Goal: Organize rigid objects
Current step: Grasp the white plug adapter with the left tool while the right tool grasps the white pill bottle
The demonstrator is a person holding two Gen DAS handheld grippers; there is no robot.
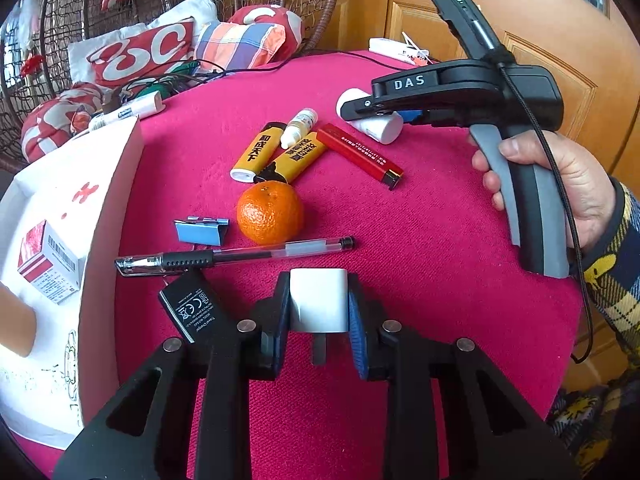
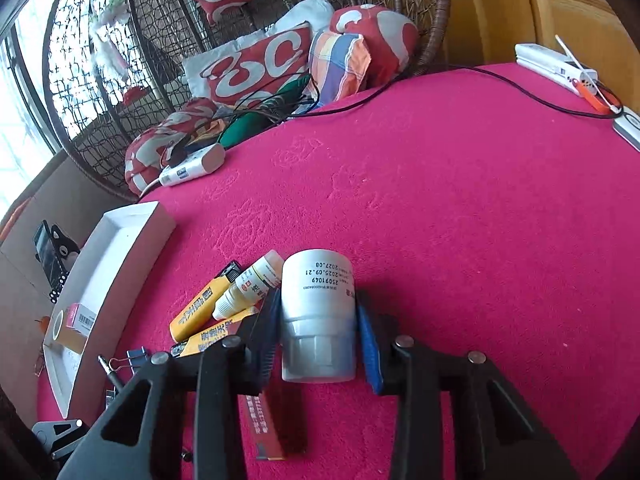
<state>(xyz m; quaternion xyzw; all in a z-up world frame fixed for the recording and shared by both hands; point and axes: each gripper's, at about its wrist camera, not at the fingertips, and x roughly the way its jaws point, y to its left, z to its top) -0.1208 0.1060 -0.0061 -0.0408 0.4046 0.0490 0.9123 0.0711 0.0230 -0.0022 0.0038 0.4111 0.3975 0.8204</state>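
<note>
Nearby, orange (image 1: 269, 213) crowds lighters (image 1: 276, 156).

From my remote seat I see a magenta tablecloth (image 1: 420, 240) under everything. On it, a bright orange tangerine (image 1: 269, 213) sits as the centrepiece. Just beyond the tangerine lie two yellow lighters (image 1: 256, 152) with black lettering, and a red lighter (image 1: 360, 154) with white print. Beside the tangerine is a blue binder clip (image 1: 200, 231); in front, a clear pen (image 1: 236, 258) with a black grip. Left of it stands a white box (image 1: 108, 216) flecked red. The right hand (image 1: 560, 184) wears a yellow-and-navy plaid sleeve (image 1: 616, 256).
</note>
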